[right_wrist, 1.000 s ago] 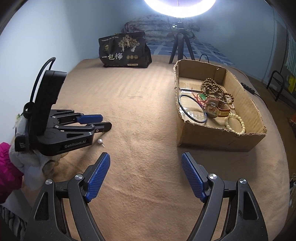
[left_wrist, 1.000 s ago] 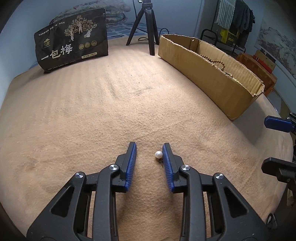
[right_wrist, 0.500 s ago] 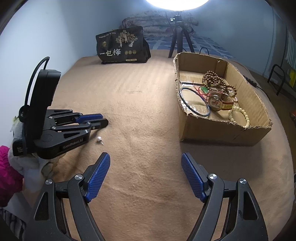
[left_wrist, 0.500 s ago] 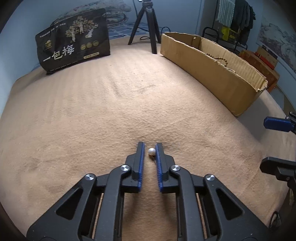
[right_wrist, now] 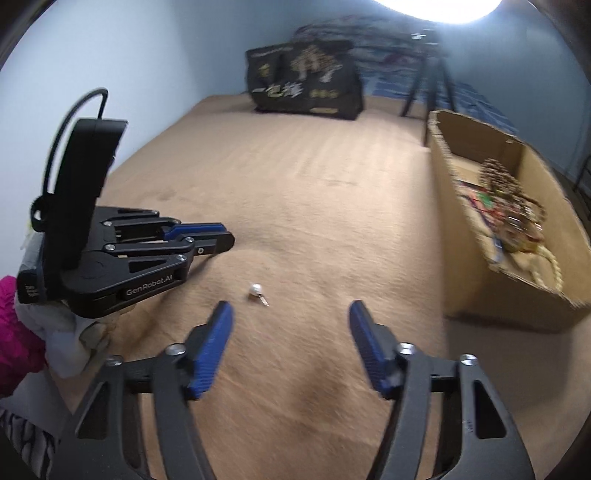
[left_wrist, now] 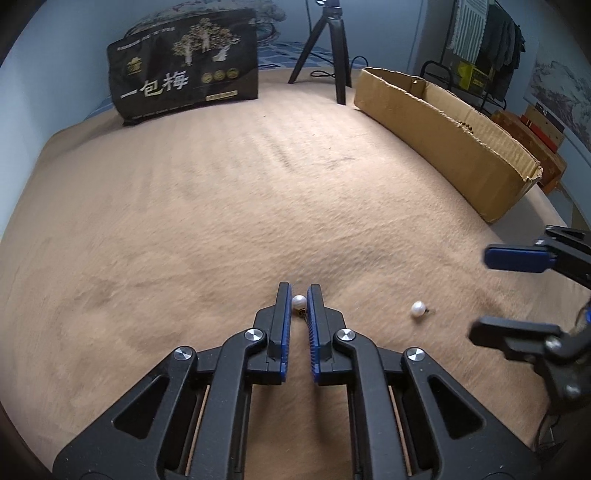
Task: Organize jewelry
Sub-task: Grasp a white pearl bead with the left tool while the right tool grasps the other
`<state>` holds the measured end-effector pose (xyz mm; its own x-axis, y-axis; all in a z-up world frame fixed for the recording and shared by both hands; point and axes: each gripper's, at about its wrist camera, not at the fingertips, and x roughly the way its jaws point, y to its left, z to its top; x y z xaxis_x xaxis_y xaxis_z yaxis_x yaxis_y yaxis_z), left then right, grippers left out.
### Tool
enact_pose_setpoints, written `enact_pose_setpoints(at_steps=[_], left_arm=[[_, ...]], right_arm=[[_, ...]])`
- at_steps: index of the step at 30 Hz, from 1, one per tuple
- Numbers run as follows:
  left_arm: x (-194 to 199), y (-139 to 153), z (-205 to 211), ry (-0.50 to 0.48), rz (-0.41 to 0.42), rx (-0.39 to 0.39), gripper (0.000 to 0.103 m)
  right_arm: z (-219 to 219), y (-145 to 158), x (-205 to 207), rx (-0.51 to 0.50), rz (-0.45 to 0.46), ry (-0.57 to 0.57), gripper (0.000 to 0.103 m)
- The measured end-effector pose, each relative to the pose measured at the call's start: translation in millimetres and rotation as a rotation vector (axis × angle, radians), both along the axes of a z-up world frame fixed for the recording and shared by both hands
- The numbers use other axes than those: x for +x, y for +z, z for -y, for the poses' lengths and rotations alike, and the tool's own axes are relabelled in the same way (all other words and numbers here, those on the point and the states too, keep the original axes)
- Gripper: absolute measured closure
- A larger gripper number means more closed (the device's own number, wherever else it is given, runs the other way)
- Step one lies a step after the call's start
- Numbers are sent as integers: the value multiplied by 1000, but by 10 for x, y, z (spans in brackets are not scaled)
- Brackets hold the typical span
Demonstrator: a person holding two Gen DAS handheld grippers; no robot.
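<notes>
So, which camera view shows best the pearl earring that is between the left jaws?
The left wrist view: the pearl earring sits sharp and central between the closed jaws of the left gripper. In the right wrist view that gripper's tips hide it; only the loose second pearl shows there.

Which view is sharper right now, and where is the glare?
Left wrist view: mostly sharp, the held pearl and the loose pearl read clearly, with even light. Right wrist view: motion-blurred, the box and bag smeared; a lamp blows out the top edge. Both views bend at the rims.
</notes>
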<state>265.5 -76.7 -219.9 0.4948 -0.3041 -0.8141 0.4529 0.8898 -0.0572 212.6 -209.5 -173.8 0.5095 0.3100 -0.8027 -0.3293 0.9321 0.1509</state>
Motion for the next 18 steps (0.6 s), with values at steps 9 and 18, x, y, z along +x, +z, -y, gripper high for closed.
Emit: enact_pose_setpoints(at_steps=[9, 18], left_arm=[[-48, 1, -116, 16, -2, -17, 95], [-56, 12, -127, 25, -1, -21, 96]], right_arm=[[-305, -149, 199, -17, -47, 90, 77], [-443, -229, 184, -78, -31, 110, 96]])
